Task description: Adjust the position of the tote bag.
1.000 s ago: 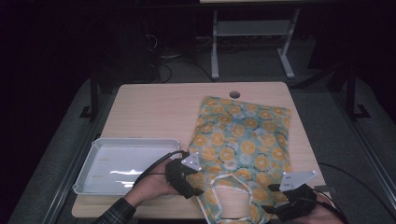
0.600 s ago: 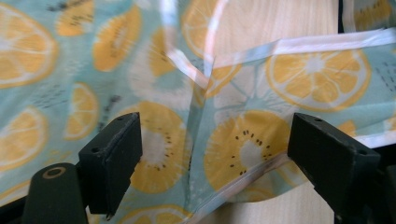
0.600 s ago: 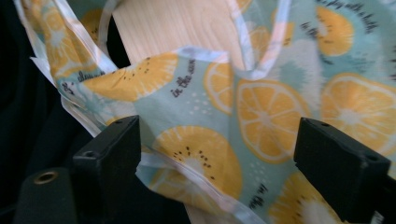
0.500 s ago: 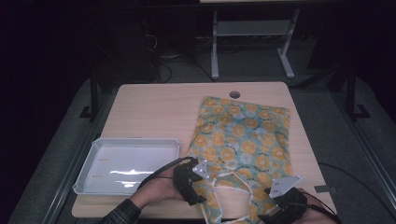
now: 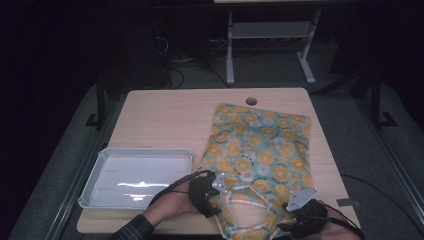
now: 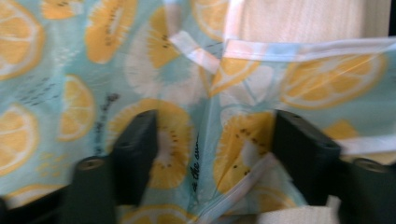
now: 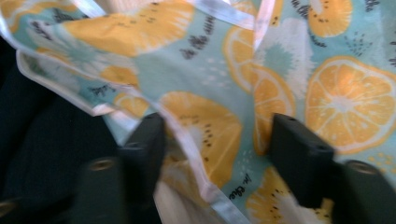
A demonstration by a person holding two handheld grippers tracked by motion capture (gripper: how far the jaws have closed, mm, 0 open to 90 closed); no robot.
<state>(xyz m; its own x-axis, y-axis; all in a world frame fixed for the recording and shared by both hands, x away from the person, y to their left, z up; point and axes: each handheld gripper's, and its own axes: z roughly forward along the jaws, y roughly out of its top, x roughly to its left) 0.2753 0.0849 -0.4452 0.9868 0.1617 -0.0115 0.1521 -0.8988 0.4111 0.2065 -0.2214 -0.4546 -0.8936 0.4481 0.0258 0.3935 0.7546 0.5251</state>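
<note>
1. Since the frame a second earlier, the left gripper (image 5: 216, 200) has come down and toward the near table edge, from the printed body of the cloth to its near left strap. The right gripper (image 5: 295, 220) has kept its place at the near right corner. Both sets of jaws have just been closing, with cloth between them.
2. The garment (image 5: 260, 150), pale blue with an orange-slice print and white binding, lies flat on the right half of the wooden table (image 5: 165, 115). Its far end is just short of the round hole (image 5: 251, 101) in the tabletop; its near end, with the white-edged opening, reaches the near table edge between the two hands.
3. Left gripper view: the black jaws stand partly apart, flat over the cloth (image 6: 205, 140), with a fold and white trim between them. Whether the pads press on the cloth cannot be told; the frame is blurred.
4. Right gripper view: the jaws are likewise partly apart, and the cloth edge with white binding (image 7: 201, 140) runs between them. A grip cannot be confirmed.
5. A white tray (image 5: 100, 165) sits on the near left of the table, just beside the left hand (image 5: 172, 207), apart from the garment.
6. A plaid sleeve (image 5: 131, 231) enters at the bottom edge.
</note>
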